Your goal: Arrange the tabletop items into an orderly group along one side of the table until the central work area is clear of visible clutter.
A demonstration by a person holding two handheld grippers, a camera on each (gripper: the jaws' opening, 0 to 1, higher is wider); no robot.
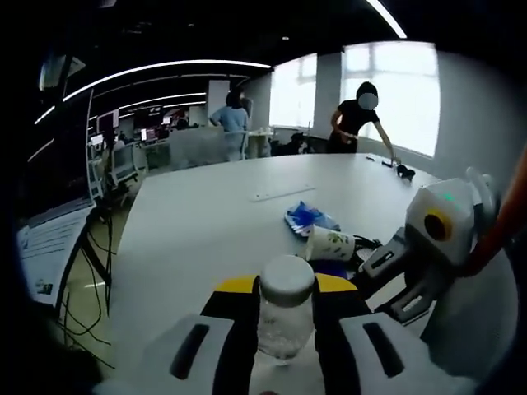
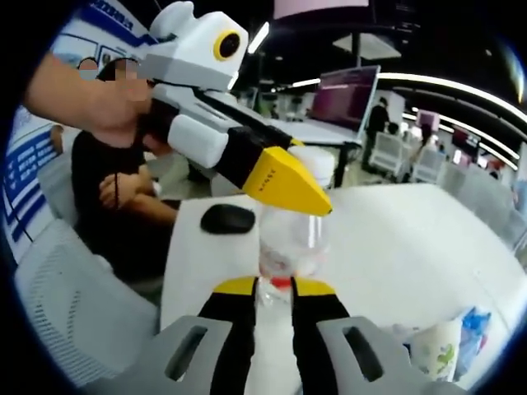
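Left gripper view: no brand or legible writing can be made out on any item; the paper cup (image 1: 331,243) carries a green printed pattern, too small to read. The left gripper (image 1: 284,309) has its black, yellow-tipped jaws closed to a narrow gap around a clear plastic bottle (image 1: 285,317) with a white cap. The bottle stands upright between the jaws, both inner faces against its sides. The paper cup lies on its side on the white table (image 1: 189,222), just beside a blue crumpled wrapper (image 1: 308,217). The right gripper (image 1: 375,263) enters from the right, its jaws pointing towards the cup and a dark item there, which is not identifiable at this resolution. A long white strip (image 1: 282,193) lies further back on the table. Two people stand at the far edge.

Right gripper view: the right gripper (image 2: 274,290) shows its jaws nearly closed with the base of the clear bottle (image 2: 290,239) between the tips, apparently clamped, though contact is hard to confirm. The left gripper (image 2: 288,185) reaches in from the upper left, its yellow tip over the bottle. A black computer mouse (image 2: 227,218) rests on the table behind. The cup (image 2: 436,350) and blue wrapper (image 2: 476,325) lie at lower right. A seated person in black is at left.
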